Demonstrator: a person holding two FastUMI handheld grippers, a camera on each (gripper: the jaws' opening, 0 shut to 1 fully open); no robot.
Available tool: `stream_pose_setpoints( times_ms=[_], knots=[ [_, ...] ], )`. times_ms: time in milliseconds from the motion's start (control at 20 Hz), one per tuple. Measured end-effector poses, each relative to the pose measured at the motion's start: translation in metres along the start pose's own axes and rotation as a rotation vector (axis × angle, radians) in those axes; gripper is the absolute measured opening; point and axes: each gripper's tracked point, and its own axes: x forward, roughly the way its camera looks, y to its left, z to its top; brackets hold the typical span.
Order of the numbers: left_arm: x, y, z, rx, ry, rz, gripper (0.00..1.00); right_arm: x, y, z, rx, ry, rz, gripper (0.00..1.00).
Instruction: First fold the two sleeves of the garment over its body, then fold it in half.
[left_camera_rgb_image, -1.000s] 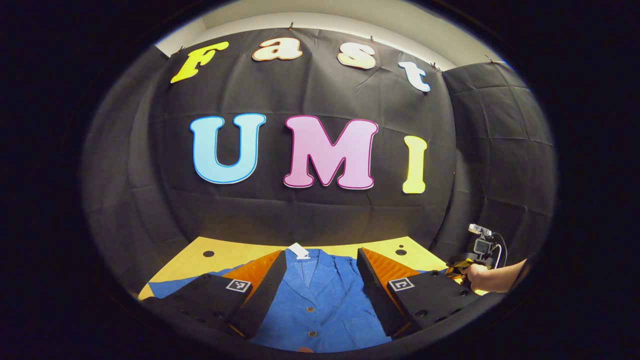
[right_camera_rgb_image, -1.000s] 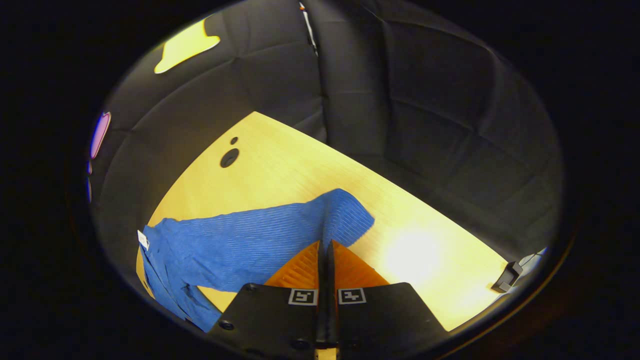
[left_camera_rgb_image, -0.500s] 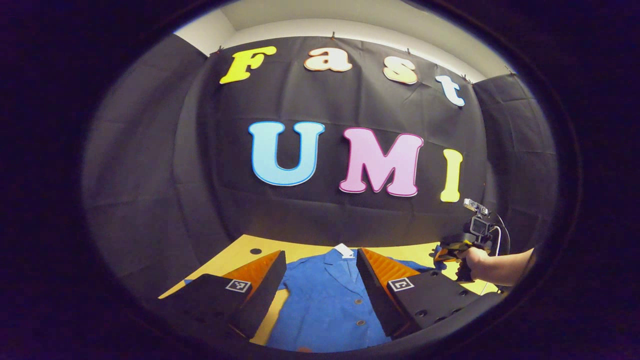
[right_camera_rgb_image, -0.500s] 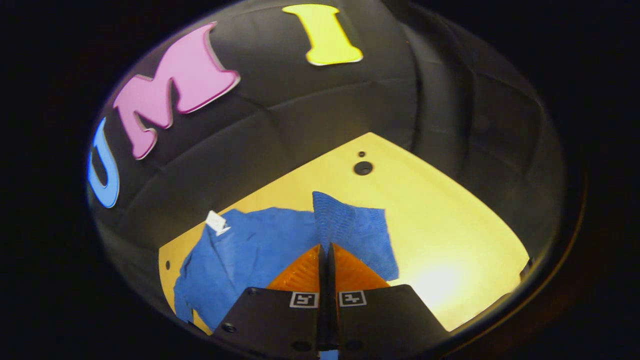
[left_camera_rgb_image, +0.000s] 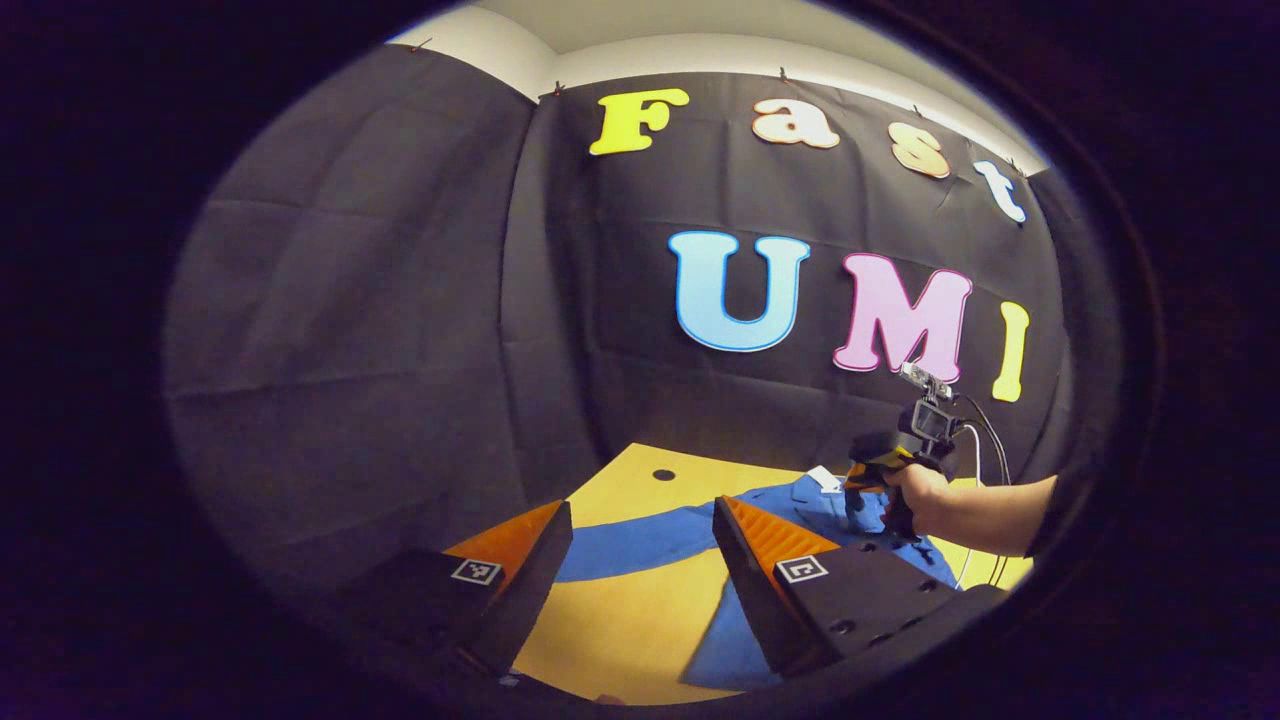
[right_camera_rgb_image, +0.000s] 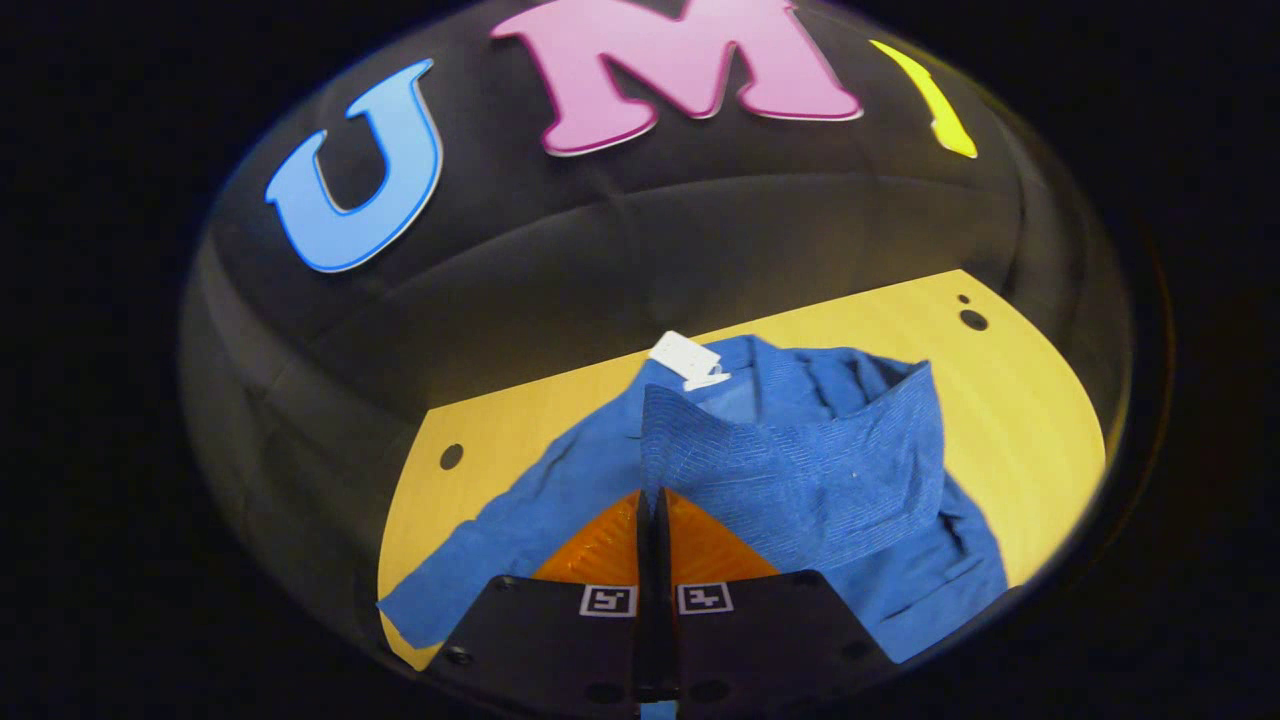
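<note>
Jacket (right_camera_rgb_image: 800, 470), one, blue, lies on one yellow table (right_camera_rgb_image: 1020, 400), collar toward the black cloth wall, with a single white tag (right_camera_rgb_image: 686, 358) at the neck. In the right gripper view, the right gripper (right_camera_rgb_image: 655, 510) has its two fingers pressed together on the cuff of one sleeve (right_camera_rgb_image: 790, 470), which is drawn across the chest of the jacket and covers it. The other sleeve (right_camera_rgb_image: 490, 560) stretches out flat over the table toward the near left corner. Three dark holes show in the tabletop in that view: one (right_camera_rgb_image: 451, 456) at the left and two (right_camera_rgb_image: 973, 319) at the far right.

In the left gripper view, the left gripper (left_camera_rgb_image: 640, 540) hangs above the table with its two fingers spread wide and nothing between them; the outstretched sleeve (left_camera_rgb_image: 640, 535) lies across the table beyond them. Farther right, one hand (left_camera_rgb_image: 920, 495) grips the right gripper (left_camera_rgb_image: 860, 505) over the jacket (left_camera_rgb_image: 880, 520).
</note>
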Motion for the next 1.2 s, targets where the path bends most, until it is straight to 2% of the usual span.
stream_pose_setpoints(
  times_ms=[100, 150, 200, 350, 400, 450, 500, 600, 700, 800, 900, 1000, 1200],
  knots=[
    [0.002, 0.025, -0.013, -0.017, 0.021, 0.038, 0.82, 0.034, 0.053, -0.037, 0.031, 0.096, 0.034, 0.03],
    [0.007, 0.034, -0.019, -0.029, 0.032, 0.049, 0.82, 0.034, 0.072, -0.060, 0.008, 0.161, 0.069, 0.33],
    [0.012, 0.043, -0.027, -0.037, 0.041, 0.062, 0.82, 0.027, 0.076, -0.071, -0.035, 0.177, 0.066, 0.50],
    [0.048, 0.065, -0.041, -0.041, 0.076, 0.097, 0.82, 0.019, 0.072, -0.060, -0.207, 0.012, 0.040, 1.00],
    [0.067, 0.068, -0.044, -0.051, 0.088, 0.083, 0.82, 0.016, 0.072, -0.058, -0.228, -0.031, 0.045, 0.92],
    [0.087, 0.072, -0.048, -0.061, 0.104, 0.074, 0.82, 0.009, 0.071, -0.055, -0.242, -0.059, 0.054, 0.88],
    [0.109, 0.081, -0.056, -0.068, 0.131, 0.084, 0.82, -0.004, 0.061, -0.049, -0.253, -0.091, 0.053, 0.99],
    [0.154, 0.097, -0.085, -0.075, 0.234, 0.118, 0.82, -0.029, 0.048, -0.018, -0.280, -0.263, 0.055, 0.98],
    [0.188, 0.104, -0.120, -0.064, 0.381, 0.132, 0.84, -0.057, 0.040, -0.005, -0.340, -0.369, 0.083, 0.98],
    [0.216, 0.105, -0.146, -0.050, 0.470, 0.102, 0.84, -0.080, 0.028, -0.005, -0.383, -0.408, 0.087, 0.98],
    [0.246, 0.104, -0.166, -0.030, 0.567, 0.101, 0.82, -0.104, 0.019, 0.006, -0.377, -0.481, 0.103, 0.98],
    [0.266, 0.102, -0.177, -0.041, 0.629, 0.100, 0.84, -0.122, 0.002, 0.008, -0.354, -0.505, 0.113, 0.98],
    [0.286, 0.109, -0.212, -0.127, 0.761, 0.197, 0.84, -0.141, -0.032, 0.009, -0.326, -0.474, 0.121, 0.98]
  ],
)
